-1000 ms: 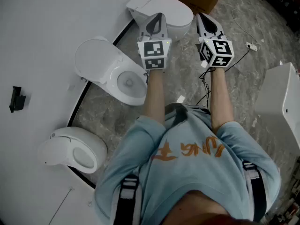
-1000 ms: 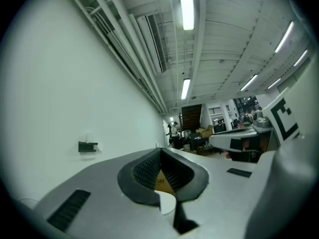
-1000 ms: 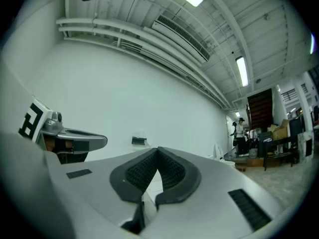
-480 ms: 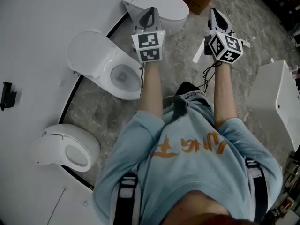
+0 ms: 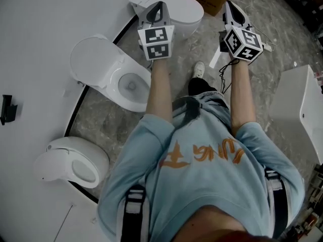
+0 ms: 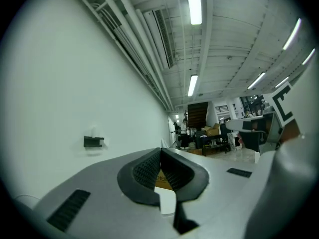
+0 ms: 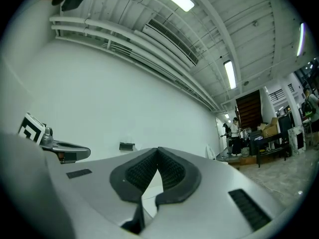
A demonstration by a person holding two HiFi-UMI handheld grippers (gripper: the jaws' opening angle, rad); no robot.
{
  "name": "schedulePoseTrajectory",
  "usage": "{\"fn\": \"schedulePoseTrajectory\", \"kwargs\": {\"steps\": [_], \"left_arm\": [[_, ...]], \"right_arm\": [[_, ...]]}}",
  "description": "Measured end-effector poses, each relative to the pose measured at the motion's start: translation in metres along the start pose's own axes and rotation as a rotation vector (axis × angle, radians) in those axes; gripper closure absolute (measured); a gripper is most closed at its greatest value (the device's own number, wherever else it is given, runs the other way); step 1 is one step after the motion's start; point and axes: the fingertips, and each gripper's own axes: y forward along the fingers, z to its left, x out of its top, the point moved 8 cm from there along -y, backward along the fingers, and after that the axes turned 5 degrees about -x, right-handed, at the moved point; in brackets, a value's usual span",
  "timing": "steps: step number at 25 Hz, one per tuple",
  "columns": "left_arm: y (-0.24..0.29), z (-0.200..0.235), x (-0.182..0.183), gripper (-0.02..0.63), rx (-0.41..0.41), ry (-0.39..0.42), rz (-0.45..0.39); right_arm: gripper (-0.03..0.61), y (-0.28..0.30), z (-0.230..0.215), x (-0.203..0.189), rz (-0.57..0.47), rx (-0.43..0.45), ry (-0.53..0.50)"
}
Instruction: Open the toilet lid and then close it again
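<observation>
Head view: smooth white oval toilet lid (image 5: pixel 185 13), flat and shut.

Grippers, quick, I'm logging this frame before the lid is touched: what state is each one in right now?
Left gripper: jaws closed, holding nothing.
Right gripper: jaws closed, holding nothing.

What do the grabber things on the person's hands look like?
The left tool and right tool are light grey and pointed, with black ribbed pads. Behind each sits a white cube with black square markers. The person wears a light blue top with orange print.
</observation>
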Motion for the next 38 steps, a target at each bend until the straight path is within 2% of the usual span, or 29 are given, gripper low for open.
{"fn": "schedulePoseTrajectory", "kwargs": {"steps": [2, 4, 5, 9, 14, 18, 21, 26, 31, 38], "left_arm": [[0.019, 0.005, -0.001, 0.588, -0.005, 0.097, 0.036], [0.035, 0.022, 0.001, 0.587, 0.039, 0.237, 0.109], [0.045, 0.029, 0.004, 0.588, 0.063, 0.27, 0.12], [0.103, 0.032, 0.007, 0.588, 0.075, 0.282, 0.101], [0.206, 0.014, -0.016, 0.588, 0.024, 0.378, 0.138], [0.294, 0.022, -0.047, 0.588, 0.038, 0.317, 0.189], [0.355, 0.024, -0.068, 0.588, 0.058, 0.271, 0.236], [0.447, 0.033, -0.079, 0.588, 0.079, 0.27, 0.311], [0.498, 0.04, -0.097, 0.588, 0.056, 0.284, 0.381], [0.531, 0.055, -0.151, 0.586, 0.019, 0.235, 0.499]], "right_arm": [[0.565, 0.018, -0.011, -0.007, -0.011, -0.001, 0.015], [0.565, 0.04, -0.02, -0.02, -0.008, 0.006, 0.041], [0.565, 0.05, -0.028, -0.027, -0.004, 0.001, 0.058], [0.565, 0.098, -0.078, -0.05, 0.005, -0.046, 0.103], [0.565, 0.182, -0.12, -0.081, 0.027, -0.008, 0.024], [0.565, 0.262, -0.152, -0.115, 0.084, 0.08, -0.02], [0.565, 0.321, -0.188, -0.142, 0.134, 0.098, 0.016], [0.565, 0.417, -0.236, -0.17, 0.193, 0.123, 0.074], [0.565, 0.473, -0.247, -0.191, 0.215, 0.182, 0.055], [0.565, 0.49, -0.246, -0.261, 0.373, 0.255, -0.004]]}}
